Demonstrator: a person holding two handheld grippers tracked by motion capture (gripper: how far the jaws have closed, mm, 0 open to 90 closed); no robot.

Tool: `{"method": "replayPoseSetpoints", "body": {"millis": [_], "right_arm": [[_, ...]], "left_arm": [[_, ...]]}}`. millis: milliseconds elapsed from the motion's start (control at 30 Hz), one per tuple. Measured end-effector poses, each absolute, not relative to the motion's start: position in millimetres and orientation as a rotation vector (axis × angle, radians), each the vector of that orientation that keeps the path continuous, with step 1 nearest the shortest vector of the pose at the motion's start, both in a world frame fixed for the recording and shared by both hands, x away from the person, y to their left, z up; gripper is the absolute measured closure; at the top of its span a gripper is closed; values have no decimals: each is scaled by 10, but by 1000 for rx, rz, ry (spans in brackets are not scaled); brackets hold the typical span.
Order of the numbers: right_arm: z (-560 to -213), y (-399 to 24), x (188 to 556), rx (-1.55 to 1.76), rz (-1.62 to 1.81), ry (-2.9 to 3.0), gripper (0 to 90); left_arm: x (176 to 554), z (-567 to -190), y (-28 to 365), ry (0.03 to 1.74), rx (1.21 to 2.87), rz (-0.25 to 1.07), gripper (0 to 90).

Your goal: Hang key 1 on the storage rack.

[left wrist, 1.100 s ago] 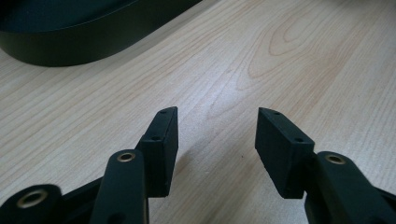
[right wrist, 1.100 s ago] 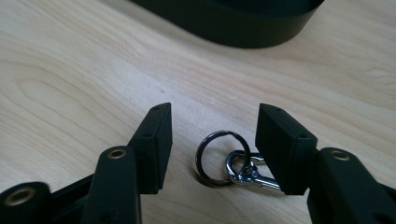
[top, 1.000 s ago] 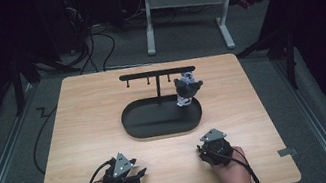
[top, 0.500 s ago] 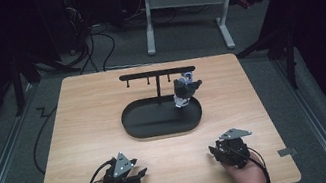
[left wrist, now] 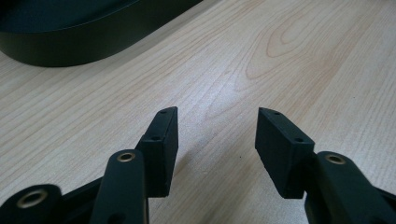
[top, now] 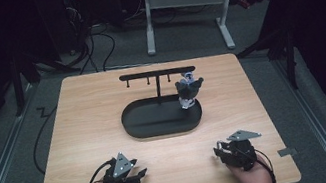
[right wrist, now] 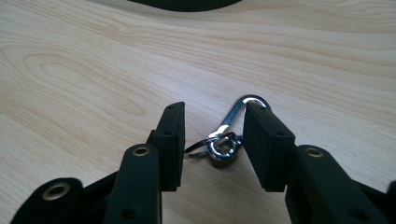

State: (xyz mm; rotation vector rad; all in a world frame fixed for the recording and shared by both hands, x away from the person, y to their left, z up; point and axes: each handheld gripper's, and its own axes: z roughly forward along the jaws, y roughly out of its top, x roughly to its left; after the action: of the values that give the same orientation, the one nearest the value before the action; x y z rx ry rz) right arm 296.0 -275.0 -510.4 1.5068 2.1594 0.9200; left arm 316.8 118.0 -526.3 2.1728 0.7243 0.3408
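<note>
A silver snap clasp (right wrist: 232, 116) with a small key ring (right wrist: 223, 150) lies flat on the wooden table between the jaws of my right gripper (right wrist: 215, 109). Those jaws have just been opening a little and stand apart around the clasp, not pressing on it. In the high view the right gripper (top: 225, 147) rests near the front right of the table. My left gripper (top: 136, 175) rests near the front left, its jaws open (left wrist: 218, 116) over bare wood with nothing between them.
A black oval tray (top: 157, 125) sits mid-table with a black T-shaped hanger stand (top: 156, 74) rising from it. A small grey and white figure (top: 188, 89) hangs at the stand's right end. A white desk frame (top: 185, 1) stands beyond the table.
My right hand has slid to the right along the front of the table. The left hand has not moved. The tray, stand and hanging figure stand as before.
</note>
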Motion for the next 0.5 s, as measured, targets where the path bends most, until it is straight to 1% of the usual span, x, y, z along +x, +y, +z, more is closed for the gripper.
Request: {"method": "replayPoseSetpoints", "body": {"millis": [233, 400, 500], "right_arm": [[-5080, -2925, 2869, 1550, 920, 2113, 597], [-5097, -2975, 2836, 1573, 948, 2122, 595], [-5115, -2967, 2807, 1599, 980, 2134, 563]], "left_arm": [[3170, -5274, 1165, 721, 2179, 335, 503], [3174, -5282, 1151, 718, 2183, 330, 503], [3168, -5279, 1150, 716, 2183, 331, 503]]}}
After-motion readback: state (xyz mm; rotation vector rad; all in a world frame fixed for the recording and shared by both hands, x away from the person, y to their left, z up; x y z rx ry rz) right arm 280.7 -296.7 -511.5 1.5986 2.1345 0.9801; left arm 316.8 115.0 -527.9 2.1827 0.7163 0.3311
